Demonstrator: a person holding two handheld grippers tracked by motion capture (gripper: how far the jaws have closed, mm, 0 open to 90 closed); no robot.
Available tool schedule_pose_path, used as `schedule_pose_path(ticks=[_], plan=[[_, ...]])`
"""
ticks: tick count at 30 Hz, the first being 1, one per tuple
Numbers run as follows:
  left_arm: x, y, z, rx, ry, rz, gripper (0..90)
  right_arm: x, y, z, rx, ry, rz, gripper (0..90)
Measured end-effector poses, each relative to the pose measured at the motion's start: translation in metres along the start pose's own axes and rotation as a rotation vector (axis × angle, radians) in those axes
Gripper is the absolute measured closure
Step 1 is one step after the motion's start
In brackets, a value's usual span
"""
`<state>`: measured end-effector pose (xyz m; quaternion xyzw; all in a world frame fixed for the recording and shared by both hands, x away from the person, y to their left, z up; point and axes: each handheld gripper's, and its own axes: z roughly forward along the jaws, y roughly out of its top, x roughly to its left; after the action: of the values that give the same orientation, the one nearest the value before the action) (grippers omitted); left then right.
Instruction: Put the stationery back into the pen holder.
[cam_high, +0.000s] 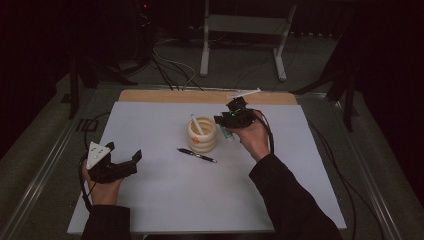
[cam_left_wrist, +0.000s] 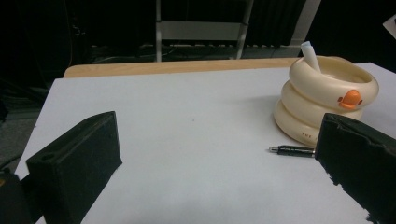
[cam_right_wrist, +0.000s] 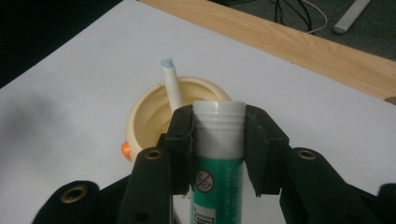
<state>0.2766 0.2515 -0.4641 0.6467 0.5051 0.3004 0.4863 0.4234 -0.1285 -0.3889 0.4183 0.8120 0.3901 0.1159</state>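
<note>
Work in hand: you look to be carrying a green-and-white tube (cam_right_wrist: 215, 163) toward the cream ringed holder (cam_high: 202, 134), which already holds a white stick (cam_high: 196, 124).
Right gripper (cam_right_wrist: 218, 122): its jaws are clamped on the tube just under the white cap, one pad on each side.
Left gripper (cam_high: 121, 159): its jaws stand wide apart with nothing between them, low over the white tabletop (cam_high: 165, 200) near its left edge, well clear of the holder.
Tube position: it hangs in the air just beside the holder's right side, above the table, with the holder's mouth beyond the cap in the right gripper view.
Tube axis: the long axis runs along the jaws, cap end leading away from your hand toward the holder; the green body trails back under the gripper.
Risk, collision: if you push in as it points now, I judge the cap may strike the holder's rim or the leaning white stick and tip the light holder.
Risk, slip: the grip sits near one end of a smooth round body, so the tube may swivel or slide when you tilt it.
Risk, pen: the black pen (cam_high: 196, 155) lies just in front of the holder; a nudged holder could roll it.
</note>
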Motion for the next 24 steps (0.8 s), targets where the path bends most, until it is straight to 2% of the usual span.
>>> schedule_pose_path(ticks=[8, 13, 24], plan=[[0.0, 0.0, 0.0, -0.001, -0.001, -0.003, 0.7, 0.003, 0.01, 0.0, -0.027, -0.009, -0.016, 66.0], [0.0, 0.0, 0.0, 0.0, -0.002, -0.001, 0.7, 0.004, 0.016, -0.001, -0.052, -0.01, -0.008, 66.0], [0.001, 0.0, 0.0, 0.001, -0.002, -0.001, 0.7, 0.008, 0.026, 0.006, -0.081, -0.013, -0.024, 66.0]])
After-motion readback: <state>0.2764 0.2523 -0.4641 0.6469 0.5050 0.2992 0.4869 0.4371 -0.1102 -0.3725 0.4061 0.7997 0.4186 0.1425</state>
